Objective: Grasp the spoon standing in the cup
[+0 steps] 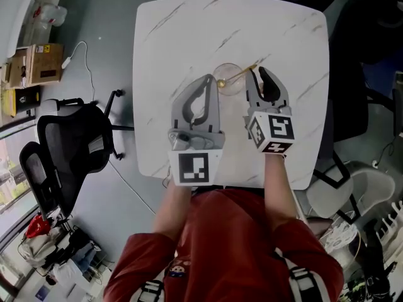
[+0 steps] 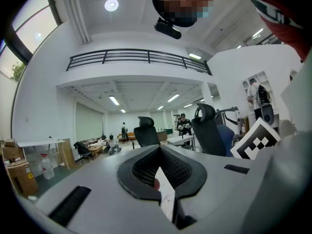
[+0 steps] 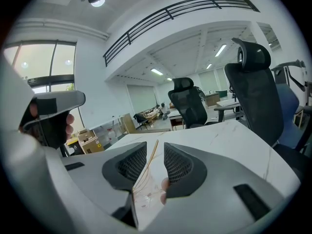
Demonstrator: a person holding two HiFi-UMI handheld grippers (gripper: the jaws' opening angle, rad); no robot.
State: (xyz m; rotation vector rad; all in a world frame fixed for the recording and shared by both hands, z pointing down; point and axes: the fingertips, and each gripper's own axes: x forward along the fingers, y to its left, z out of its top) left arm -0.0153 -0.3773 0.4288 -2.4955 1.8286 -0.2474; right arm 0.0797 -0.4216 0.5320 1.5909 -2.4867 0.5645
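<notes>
Nearest me, low in the middle of the head view, my left gripper lies on the white marble-patterned desk with its jaws together and nothing between them. Its own view shows only the dark pads meeting at the tip. I judge it has no part in this step and is best parked where it is, just left of the cup. To its right, my right gripper has its jaws apart. In the right gripper view the thin gold-coloured metal spoon runs up through the gap between the two ribbed pads. It sits nearer the left pad than the right and, as far as I can tell, touches neither.

The spoon stands in the clear round glass cup at the centre of the head view, just beyond and between the two grippers. Its handle leans toward the upper right, so its top reaches the tips of my right gripper. To do this well, I would first nudge the right gripper a little toward the left of the frame so the handle sits midway in the gap. Closing off-centre would push the handle sideways and lever it against the rim. I would close slowly, onto the ribbed part of the pads and above the rim. The handle looks thin and smooth and could pivot or slip. The glass looks light enough to slide or tip if a jaw tip knocks it.
</notes>
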